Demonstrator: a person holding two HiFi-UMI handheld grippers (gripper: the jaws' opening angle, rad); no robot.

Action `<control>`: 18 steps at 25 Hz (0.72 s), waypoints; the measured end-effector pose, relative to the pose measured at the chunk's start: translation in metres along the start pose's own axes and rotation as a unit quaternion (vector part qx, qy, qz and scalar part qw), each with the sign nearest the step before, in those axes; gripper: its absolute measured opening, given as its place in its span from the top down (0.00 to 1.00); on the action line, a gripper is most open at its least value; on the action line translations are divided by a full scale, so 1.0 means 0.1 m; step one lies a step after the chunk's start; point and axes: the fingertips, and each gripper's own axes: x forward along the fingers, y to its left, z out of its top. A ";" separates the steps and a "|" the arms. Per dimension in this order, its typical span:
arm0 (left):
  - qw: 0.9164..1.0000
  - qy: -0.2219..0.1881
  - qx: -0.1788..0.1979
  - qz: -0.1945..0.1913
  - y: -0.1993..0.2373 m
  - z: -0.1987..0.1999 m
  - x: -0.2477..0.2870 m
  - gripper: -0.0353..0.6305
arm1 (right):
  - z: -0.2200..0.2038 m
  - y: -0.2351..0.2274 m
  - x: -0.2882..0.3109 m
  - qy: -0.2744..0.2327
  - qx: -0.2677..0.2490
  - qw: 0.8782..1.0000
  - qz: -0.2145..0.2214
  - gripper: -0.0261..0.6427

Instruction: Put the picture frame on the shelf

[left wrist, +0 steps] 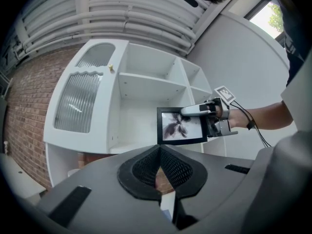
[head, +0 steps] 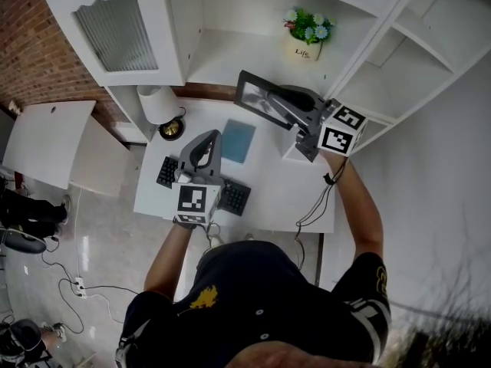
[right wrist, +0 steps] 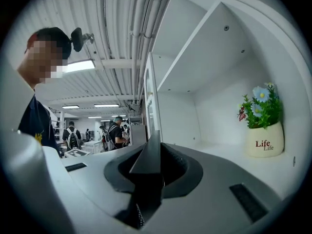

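**FRAME HELD AT SHELF FRONT**

R gripper (head: 285, 104) clamped on black rectangular picture frame (head: 257, 96). Frame upright over white table (head: 272, 194) rear edge, at front of white shelf (head: 245, 52), left of cream flower pot (head: 305, 48). L gripper (head: 207, 140): jaws together, empty, over black keyboard (head: 235, 198) nr table front edge.

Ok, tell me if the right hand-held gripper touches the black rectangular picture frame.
Touching. The right gripper view shows the right hand-held gripper clamped on the black rectangular picture frame, seen edge-on.

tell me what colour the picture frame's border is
Black; the picture frame shows best in the left gripper view.
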 end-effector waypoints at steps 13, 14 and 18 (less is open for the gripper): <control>1.000 -0.006 0.005 0.006 0.02 0.06 -0.08 0.92 | 0.48 -0.42 0.17 -0.027 -0.021 0.999 -0.007 0.86; 1.000 -0.007 0.005 0.006 0.03 0.06 -0.08 0.92 | 0.48 -0.43 0.21 -0.025 -0.027 0.999 0.000 0.86; 1.000 -0.001 0.003 0.008 0.03 0.02 -0.11 0.92 | 0.48 -0.44 0.30 -0.018 -0.035 0.999 0.028 0.86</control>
